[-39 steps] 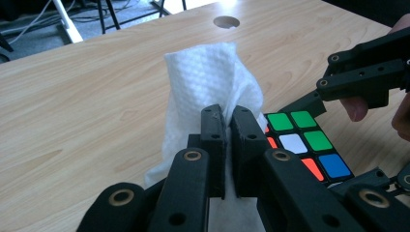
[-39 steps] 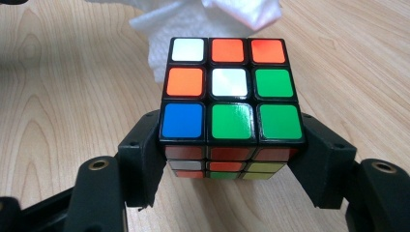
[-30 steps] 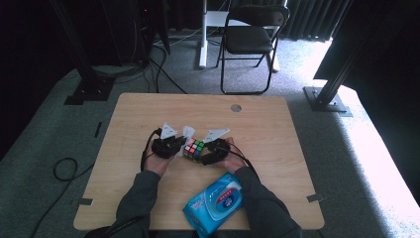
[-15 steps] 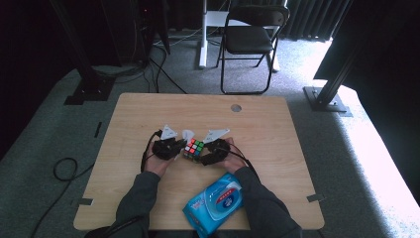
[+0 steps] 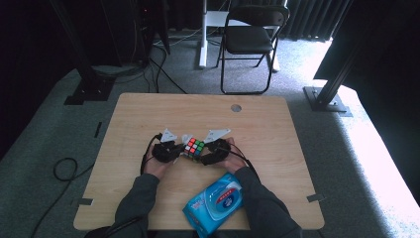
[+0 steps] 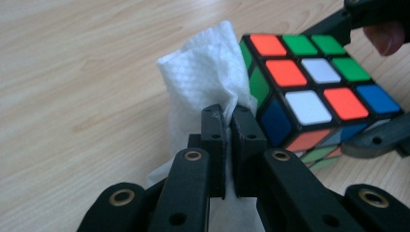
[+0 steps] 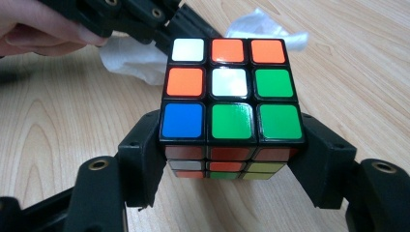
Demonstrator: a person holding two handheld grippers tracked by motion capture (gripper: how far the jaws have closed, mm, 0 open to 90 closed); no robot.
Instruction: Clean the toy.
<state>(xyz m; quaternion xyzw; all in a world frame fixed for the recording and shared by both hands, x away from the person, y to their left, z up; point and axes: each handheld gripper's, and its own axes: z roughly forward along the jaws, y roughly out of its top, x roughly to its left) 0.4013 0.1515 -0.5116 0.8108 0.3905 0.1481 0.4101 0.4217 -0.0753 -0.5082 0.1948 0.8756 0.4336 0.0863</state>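
So the room first: a dim space with grey carpet, dark curtains and black rig legs is seen around the bench (image 5: 148, 119), and a folding chair (image 5: 250, 37) is parked past it at about 12 o'clock. Strong daylight is spilled over the floor at 3 o'clock. The bench is a light wood top with rounded corners and a small round cable hole (image 5: 236, 107) near its far edge.

Next biggest, a blue pack of wet wipes (image 5: 214, 202) is laid flat at the near edge, around 6 o'clock, between the two sleeves.

Then the cube (image 5: 194, 147), pretty much dead centre of the bench. It is gripped by the right claw (image 7: 231, 159), jaws pressed against two opposite sides, with the scrambled white, orange, green and blue face turned up. It's apparently held just off the wood, though that can't be told for sure.

Smallest bit: a white wipe (image 6: 205, 82), bunched up and clenched tight in the left claw (image 6: 226, 121). It is pressed against the cube's side, at roughly 9 o'clock of the cube in the high view.

Progress-wise, it's judged that cleaning is underway: a wipe is already out and pinched, the cube is steadied, and one side is being rubbed. The top face and the other sides probably haven't been covered yet, so most of the wiping is likely left, and the used wipe isn't dealt with either.
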